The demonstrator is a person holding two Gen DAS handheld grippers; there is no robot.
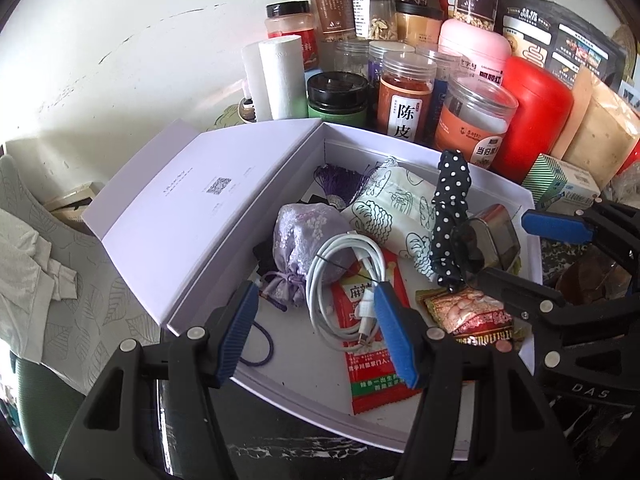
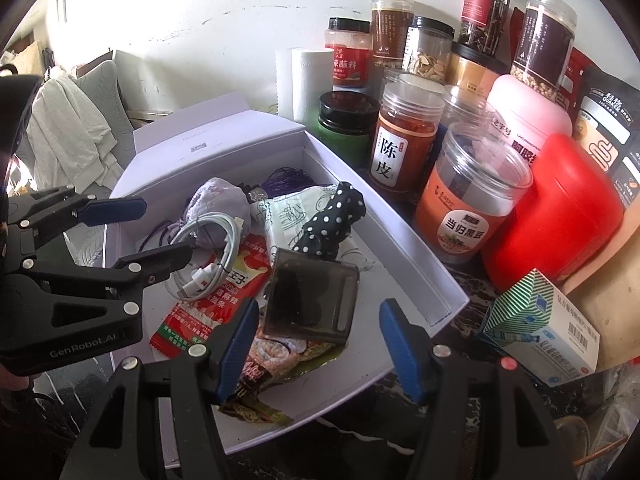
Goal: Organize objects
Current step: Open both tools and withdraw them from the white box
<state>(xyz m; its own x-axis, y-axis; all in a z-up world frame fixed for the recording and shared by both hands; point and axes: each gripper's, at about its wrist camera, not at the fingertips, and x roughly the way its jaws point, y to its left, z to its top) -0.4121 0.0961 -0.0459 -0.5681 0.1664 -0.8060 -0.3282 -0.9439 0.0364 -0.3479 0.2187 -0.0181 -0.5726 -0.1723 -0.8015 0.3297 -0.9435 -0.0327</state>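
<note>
The lavender box (image 1: 404, 148) lies open under both grippers, its lid (image 1: 192, 200) folded back on the far left. Much inside it is half buried: the purple tassel (image 1: 340, 184) at the far end shows only as a dark fringe behind the patterned cloth pouch (image 1: 396, 208), and the hair tie (image 1: 264, 344) is cut off by the left gripper's (image 1: 316, 324) near-side finger. The peanut snack packet (image 2: 276, 356) lies mostly hidden beneath the smoky plastic case (image 2: 312, 296), and its print is too blurred to read.

The left gripper points steeply down into the box, jaws apart and gripping nothing; the coiled white cable (image 1: 344, 280) lies just ahead of its tips, atop the red sachet (image 1: 376, 364), with the lilac drawstring bag (image 1: 304, 240) beyond it. The right gripper (image 2: 320, 344) tilts down likewise, its blue pads spread wide and free, with the smoky case directly ahead between the fingers but apart from both pads. The polka-dot scrunchie (image 2: 332, 220) lies beyond that case.

To the right gripper's right, outside the box, stand the red canister (image 2: 560, 216) and a green-striped carton (image 2: 532, 320); jars (image 2: 404, 136) crowd the wall behind.
</note>
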